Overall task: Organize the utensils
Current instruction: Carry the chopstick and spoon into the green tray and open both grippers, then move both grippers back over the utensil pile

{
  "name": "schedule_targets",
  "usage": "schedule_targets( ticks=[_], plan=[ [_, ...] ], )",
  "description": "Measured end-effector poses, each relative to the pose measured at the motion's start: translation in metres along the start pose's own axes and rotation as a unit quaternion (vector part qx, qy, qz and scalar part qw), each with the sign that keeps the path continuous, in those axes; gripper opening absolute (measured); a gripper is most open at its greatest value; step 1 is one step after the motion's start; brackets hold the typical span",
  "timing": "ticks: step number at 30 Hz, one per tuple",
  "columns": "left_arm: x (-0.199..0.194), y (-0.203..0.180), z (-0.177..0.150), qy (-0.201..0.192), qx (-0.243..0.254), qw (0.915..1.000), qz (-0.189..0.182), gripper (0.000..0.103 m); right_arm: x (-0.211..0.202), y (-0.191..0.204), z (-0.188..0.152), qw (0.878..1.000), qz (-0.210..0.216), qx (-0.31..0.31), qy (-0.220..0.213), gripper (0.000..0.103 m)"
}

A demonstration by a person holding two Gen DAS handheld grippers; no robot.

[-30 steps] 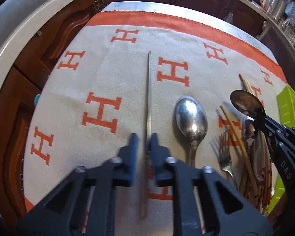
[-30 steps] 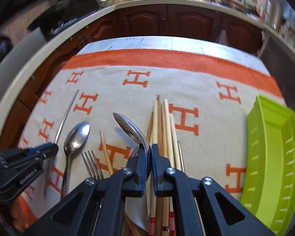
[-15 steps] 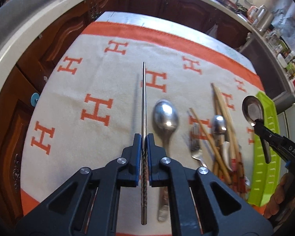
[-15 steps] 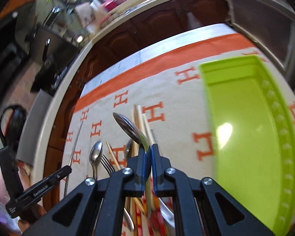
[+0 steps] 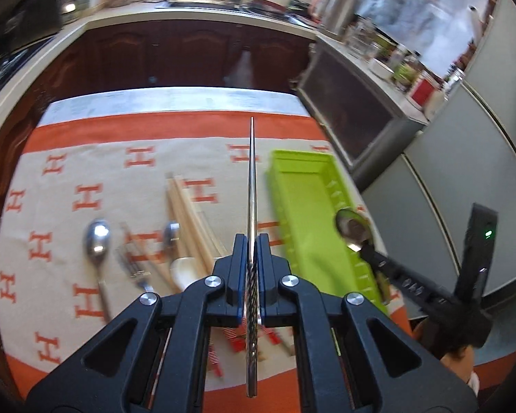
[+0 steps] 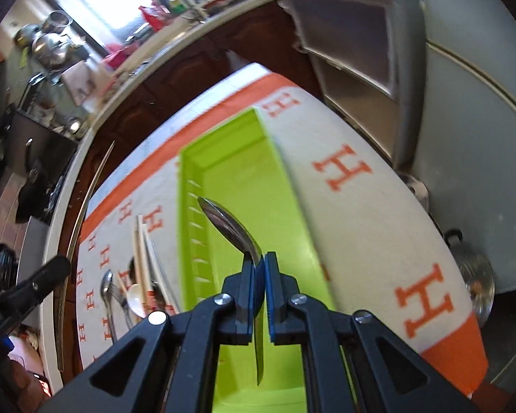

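While the left gripper (image 5: 252,270) sits low and centre in the left wrist view, its blue-padded fingers (image 5: 237,268) are drawn in narrow and clamp a long metal chopstick (image 5: 251,206); the twisted handle end sticks out below the pads and the thin tip runs straight up the frame toward the orange border of the blanket (image 5: 68,168). The chopstick is lifted clear of the cloth. In the right wrist view the right gripper (image 6: 259,284) sits lower centre, jaws nearly closed on the handle of a metal spoon (image 6: 228,229); the bowl points toward the upper left, the handle end hangs down below the pads. The spoon hangs over the inside of the green tray (image 6: 244,168), apart from its floor as far as can be told. In the left view the same spoon bowl shows at right of centre, over the tray's right rim. The tray lies lengthwise on the blanket, right of the loose cutlery. Left of the tray on the cloth: wooden chopsticks (image 5: 185,213) in a bundle, a small spoon (image 5: 171,232) beside them, a white ceramic spoon (image 5: 184,270) just in front of the left pads, a fork (image 5: 134,268), blurred, and a large spoon (image 5: 97,241) furthest left. Dark wood cabinets (image 5: 175,55) fill the upper frame behind the table
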State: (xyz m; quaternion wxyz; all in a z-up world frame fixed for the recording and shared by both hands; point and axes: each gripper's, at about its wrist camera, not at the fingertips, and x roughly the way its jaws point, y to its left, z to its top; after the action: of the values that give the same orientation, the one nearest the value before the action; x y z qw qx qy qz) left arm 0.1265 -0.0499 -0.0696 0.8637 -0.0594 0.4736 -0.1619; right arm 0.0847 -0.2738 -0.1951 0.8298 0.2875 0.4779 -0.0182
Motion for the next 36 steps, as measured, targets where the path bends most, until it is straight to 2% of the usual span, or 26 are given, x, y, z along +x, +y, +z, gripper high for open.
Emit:
schedule_targets(
  ticks=[4,8,13,18,24,31,36],
  plan=[
    [0.029,-0.054,0.002,0.023,0.021,0.9993,-0.021,0.003,-0.001,-0.012,-0.004,1.000,-0.007,0.020,0.003,0.010],
    [0.058,-0.082,-0.003,0.053,0.028,0.9980,-0.019,0.004,-0.008,-0.013,-0.007,1.000,0.002,0.026,0.002,0.019],
    [0.083,-0.088,-0.013,0.083,0.024,0.9961,-0.015,0.004,-0.028,-0.011,-0.009,0.999,-0.008,0.010,-0.032,0.030],
    [0.096,-0.091,-0.021,0.097,0.032,0.9947,-0.015,0.004,-0.040,-0.012,-0.013,0.999,-0.021,-0.007,-0.044,0.030],
    [0.105,-0.093,-0.033,0.126,0.043,0.9911,-0.003,0.004,-0.041,-0.017,-0.018,0.999,-0.027,-0.013,-0.032,0.030],
    [0.097,-0.090,-0.048,0.146,0.058,0.9875,0.011,0.005,-0.042,-0.013,-0.027,0.999,-0.025,-0.026,-0.025,0.030],
    [0.077,-0.081,-0.054,0.135,0.058,0.9889,0.018,0.016,-0.045,-0.002,-0.035,0.998,-0.026,-0.047,-0.025,0.030]
  ],
)
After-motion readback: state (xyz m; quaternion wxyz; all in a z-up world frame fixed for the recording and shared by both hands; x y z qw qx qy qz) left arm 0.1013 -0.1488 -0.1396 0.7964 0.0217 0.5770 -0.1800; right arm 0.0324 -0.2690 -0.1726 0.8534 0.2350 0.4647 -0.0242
